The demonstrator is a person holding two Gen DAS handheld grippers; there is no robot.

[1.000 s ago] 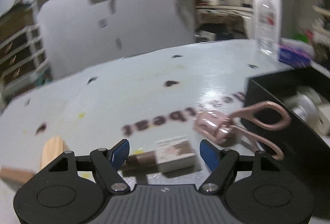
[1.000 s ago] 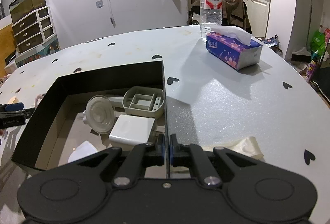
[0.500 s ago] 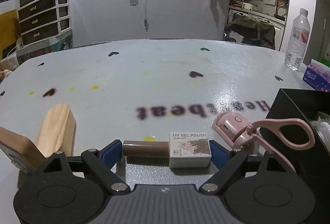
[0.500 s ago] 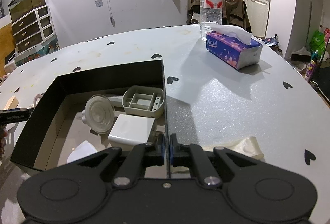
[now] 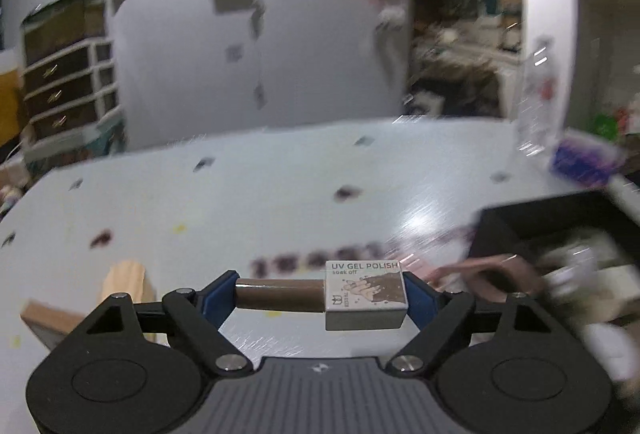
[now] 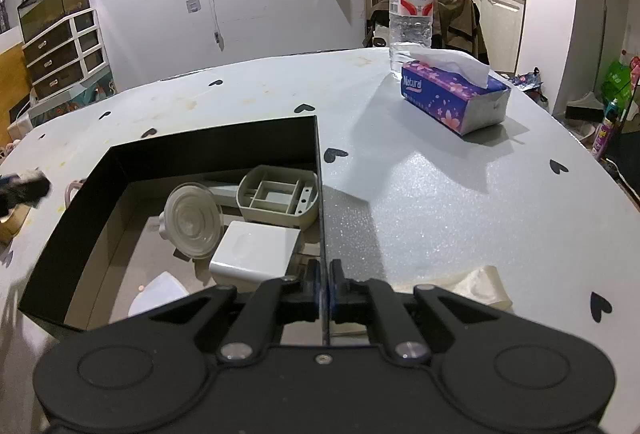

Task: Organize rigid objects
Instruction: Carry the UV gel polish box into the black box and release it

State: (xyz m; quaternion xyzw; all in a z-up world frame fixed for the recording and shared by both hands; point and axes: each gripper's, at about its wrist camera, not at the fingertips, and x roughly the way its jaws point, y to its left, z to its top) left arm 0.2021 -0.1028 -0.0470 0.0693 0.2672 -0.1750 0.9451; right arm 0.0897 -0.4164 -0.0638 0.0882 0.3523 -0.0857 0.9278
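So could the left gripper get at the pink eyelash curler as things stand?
Probably not: the left gripper is shut on the gel polish stick, so its fingers are occupied, though the blurred curler lies close by.

The right gripper (image 6: 324, 280) pinches the right wall of the black box (image 6: 168, 154), which holds a clear round lid (image 6: 193, 220), a grey divided tray (image 6: 278, 200) and a white block (image 6: 254, 252). A tissue pack (image 6: 454, 96) and water bottle (image 6: 411, 2) stand on the table (image 6: 440, 194) beyond.

The small grey-and-white square box on a brown tube (image 5: 366, 294) reads "UV GEL POLISH" and "soak off". The purple flowered tissue pack (image 6: 454, 96) carries "Natural". The clear plastic water bottle's (image 6: 411, 6) red-and-white label has characters too small to read.
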